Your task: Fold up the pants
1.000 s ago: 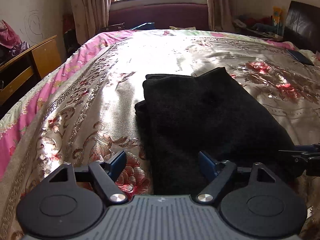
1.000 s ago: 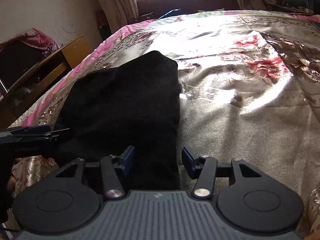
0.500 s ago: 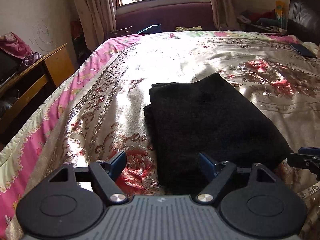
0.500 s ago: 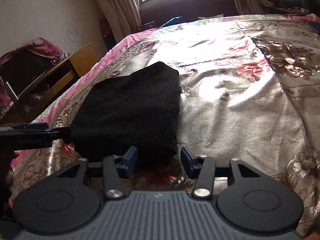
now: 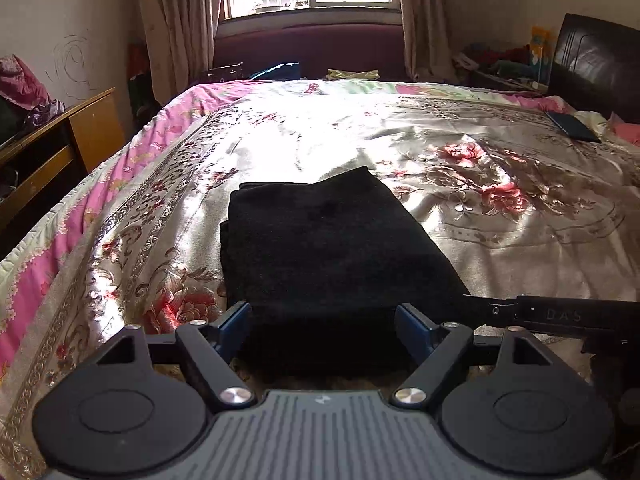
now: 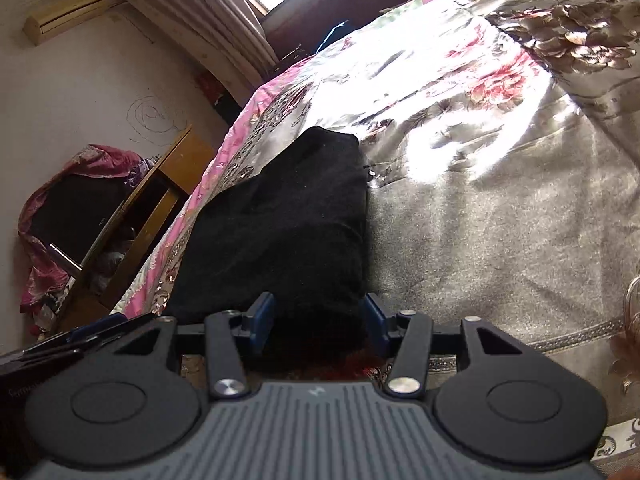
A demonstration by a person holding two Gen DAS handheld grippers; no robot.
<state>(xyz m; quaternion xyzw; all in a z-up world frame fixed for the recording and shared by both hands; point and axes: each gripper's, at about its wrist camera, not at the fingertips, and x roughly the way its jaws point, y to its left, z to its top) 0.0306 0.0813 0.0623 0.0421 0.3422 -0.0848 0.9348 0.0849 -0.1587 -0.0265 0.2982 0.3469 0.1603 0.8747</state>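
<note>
Both grippers have pulled back toward the near edge of the bed since a second ago. From the left wrist, the left gripper (image 5: 322, 322) hovers released, fingers spread wide across the near end of the folded black pants (image 5: 324, 248), which lie on the floral bedspread (image 5: 500, 208). From the right wrist, tilted now, the right gripper (image 6: 318, 318) is also released, straddling the pants' (image 6: 288, 224) near right corner.

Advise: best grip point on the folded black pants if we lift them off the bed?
Probably the near edge of the folded black fabric pants, approached low from the front. That edge faces both open hand-held grippers, left and right, and looks thick; pinch near each front corner so the stack lifts level off the floral satin bedspread.
</note>
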